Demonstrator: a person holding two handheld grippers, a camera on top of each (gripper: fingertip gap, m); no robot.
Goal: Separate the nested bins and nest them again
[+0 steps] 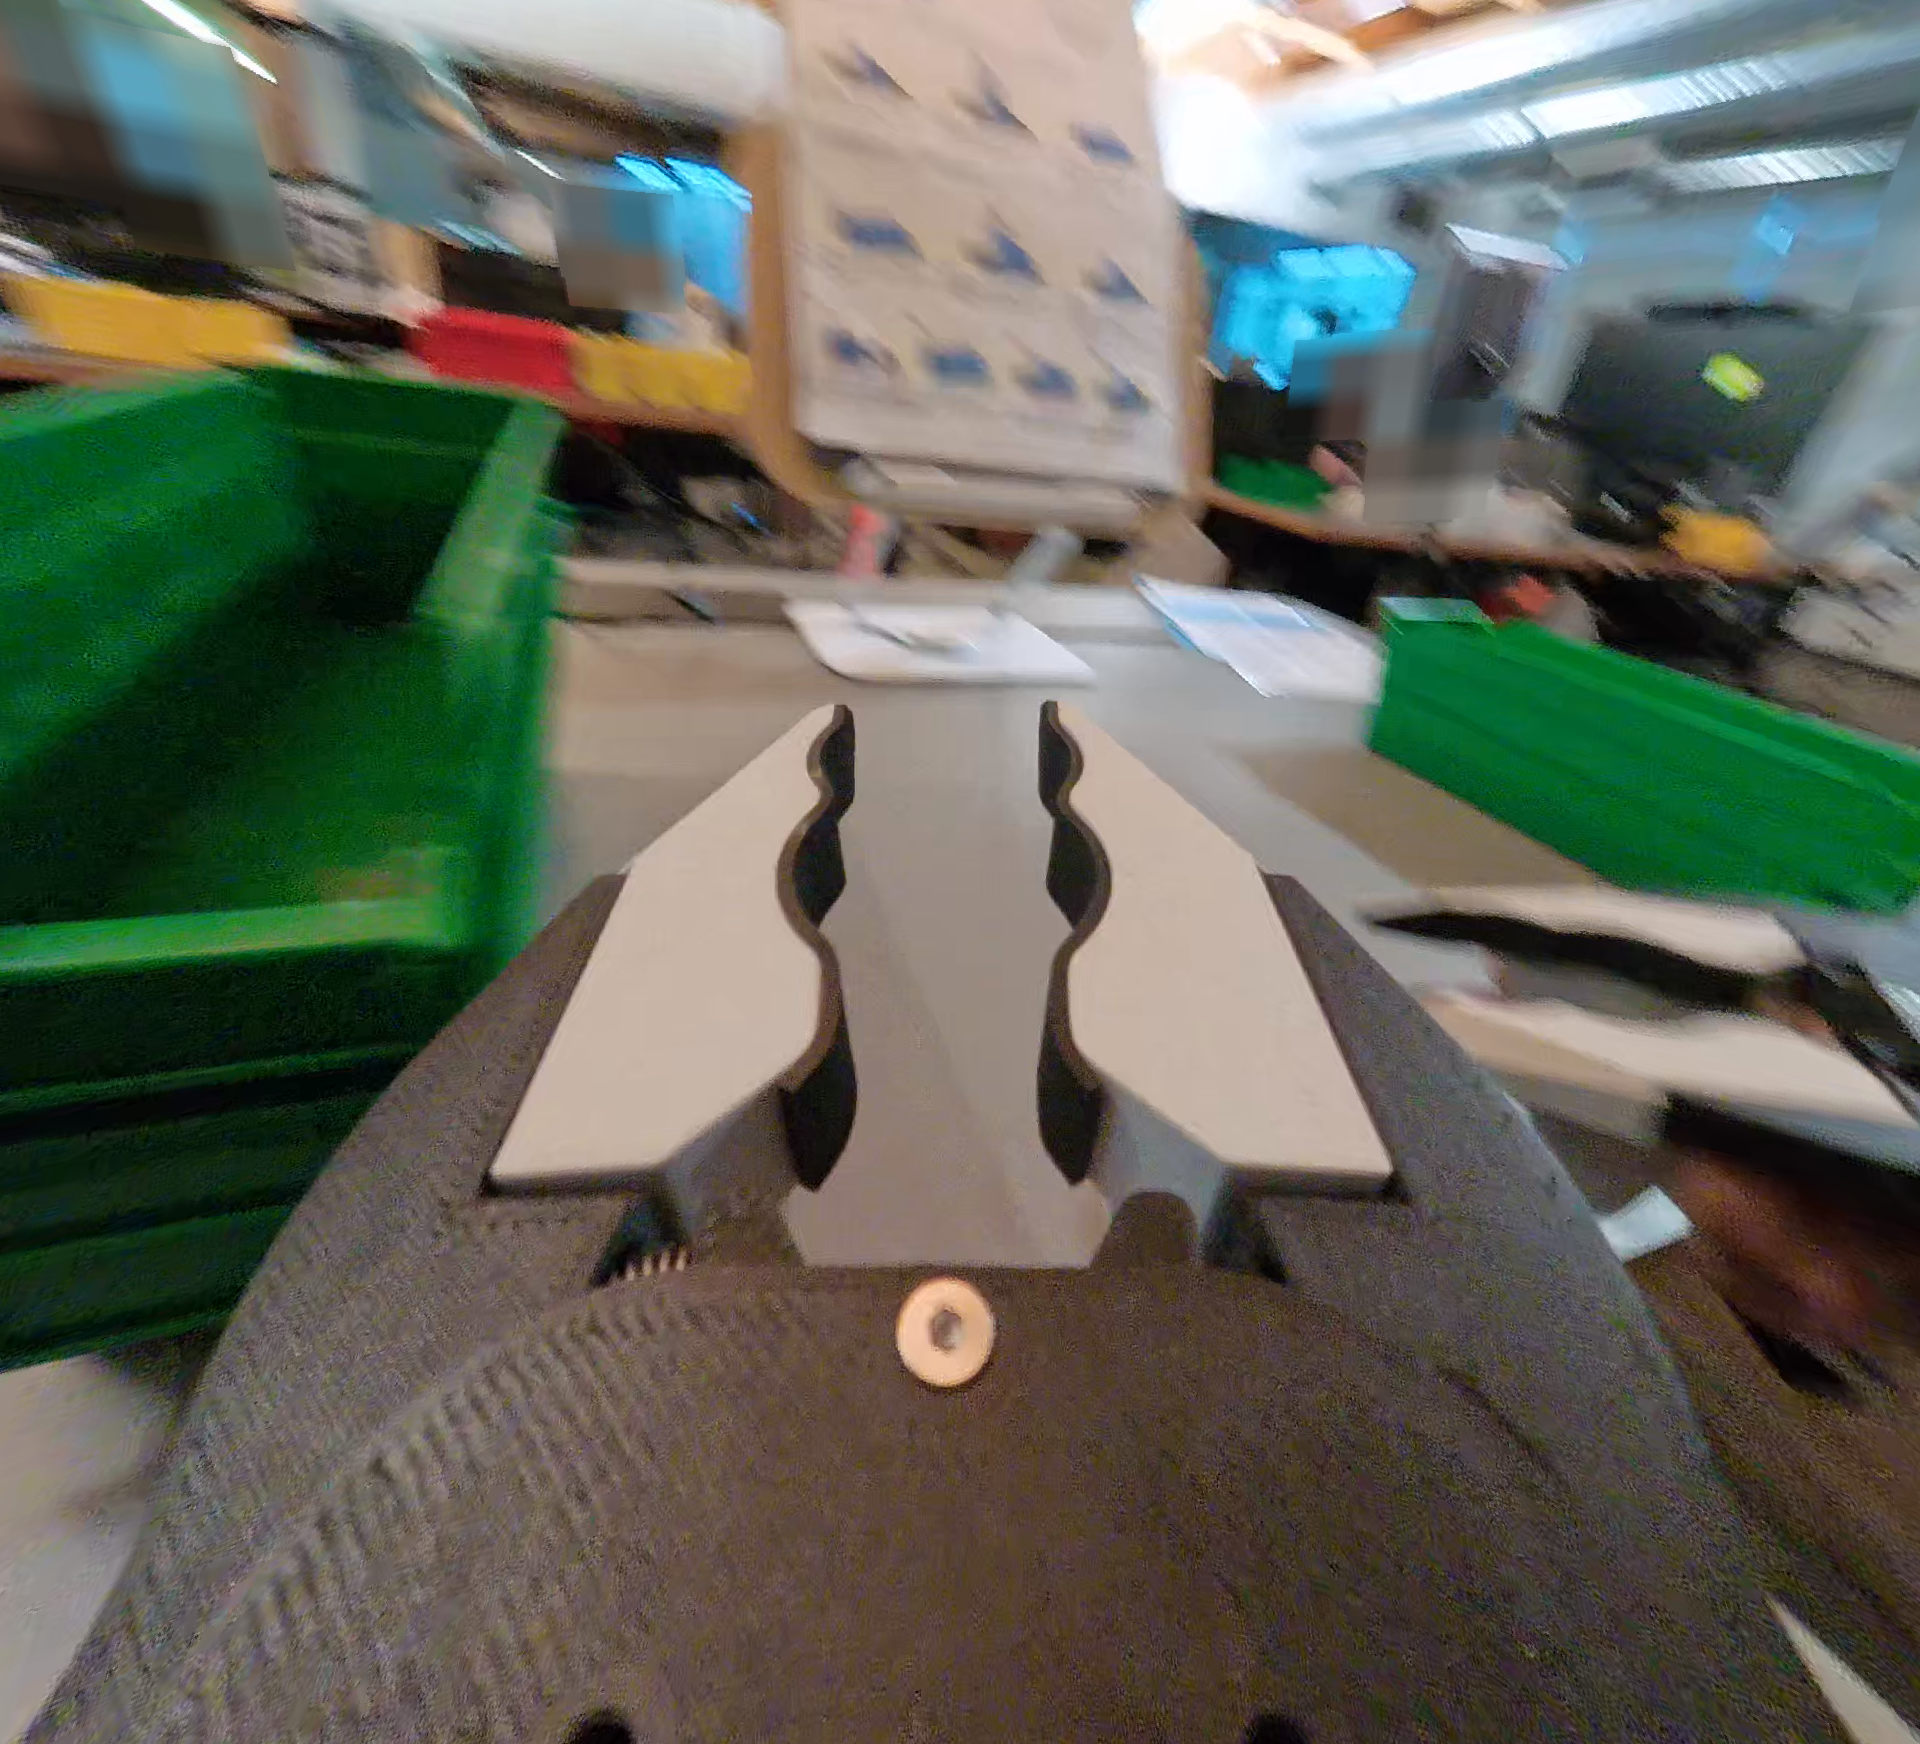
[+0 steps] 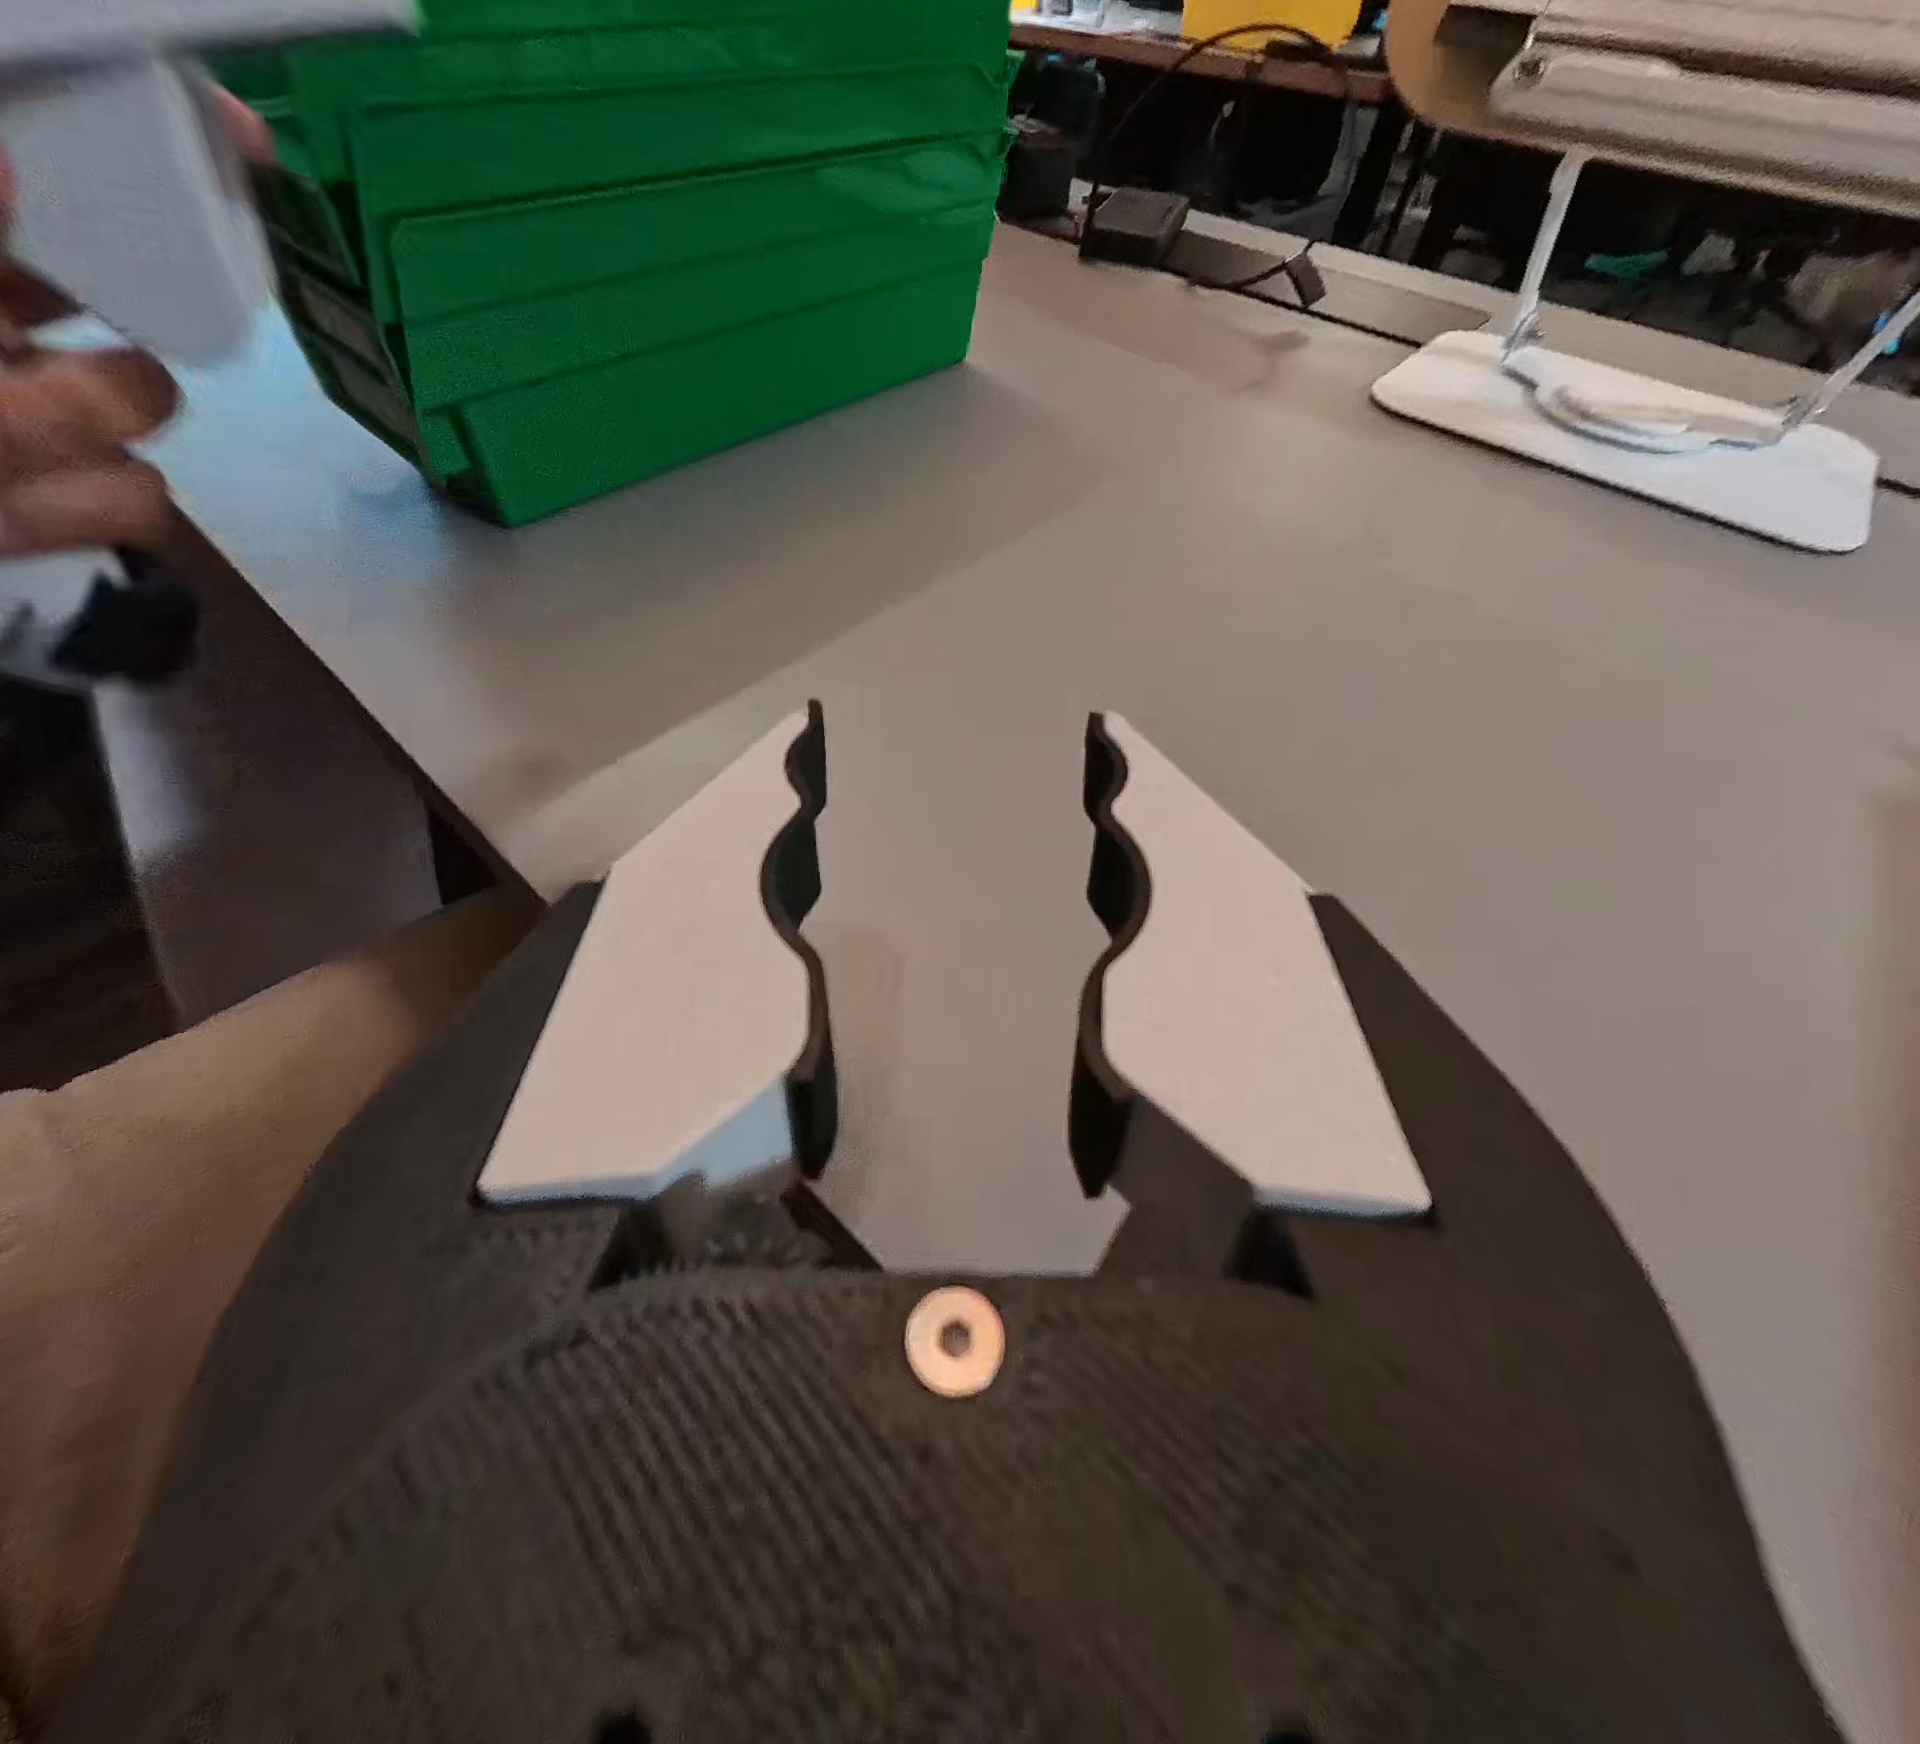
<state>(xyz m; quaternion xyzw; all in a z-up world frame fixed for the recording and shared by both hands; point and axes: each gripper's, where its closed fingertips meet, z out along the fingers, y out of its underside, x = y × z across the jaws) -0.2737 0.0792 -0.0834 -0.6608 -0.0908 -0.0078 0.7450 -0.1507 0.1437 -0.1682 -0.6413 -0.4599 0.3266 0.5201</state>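
A stack of several nested green bins stands on the grey table. In the left wrist view it is close on the left, blurred. Another green bin lies farther off at the right of that view. My left gripper is open and empty, just right of the stack. It also shows blurred at the top left of the right wrist view, held by a hand. My right gripper is open and empty over bare table, well short of the stack. It shows side-on in the left wrist view.
A white stand base carrying a paper sheet holder sits at the back right of the table. A black cable and adapter lie at the far edge. The table's near-left edge drops off. Cluttered benches stand behind.
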